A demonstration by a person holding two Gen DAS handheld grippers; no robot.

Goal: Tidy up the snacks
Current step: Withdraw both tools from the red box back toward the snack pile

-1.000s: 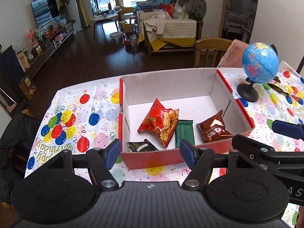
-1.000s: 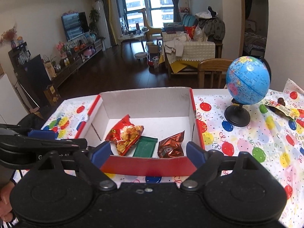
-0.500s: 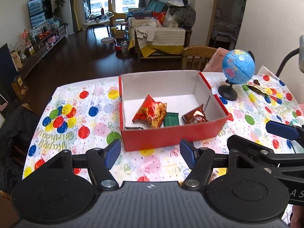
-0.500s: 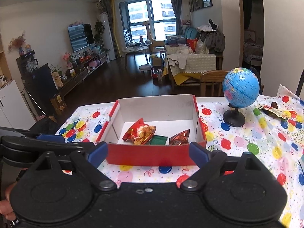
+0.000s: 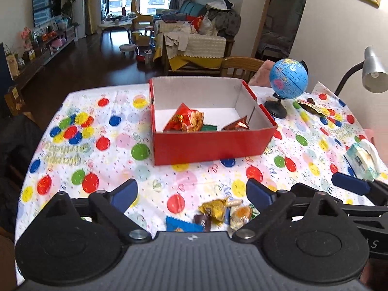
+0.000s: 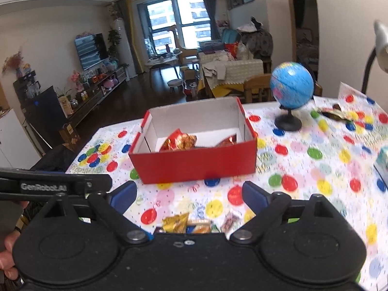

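Both claws wide open, holding nothing: left gripper point(image 5: 191, 191), right gripper point(image 6: 188, 195). Loose snacks point(image 5: 218, 212) at near table edge; red box point(image 5: 208, 143) mid-table w/ bare cloth between.

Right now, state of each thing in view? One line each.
Left gripper: open, empty.
Right gripper: open, empty.
Red box: open-topped, upright, holds snack bags.
Red snack bag: inside the box.
Loose candies: on the tablecloth, outside the box.
Globe: upright on its stand.
Tissue pack: on the table's right edge.
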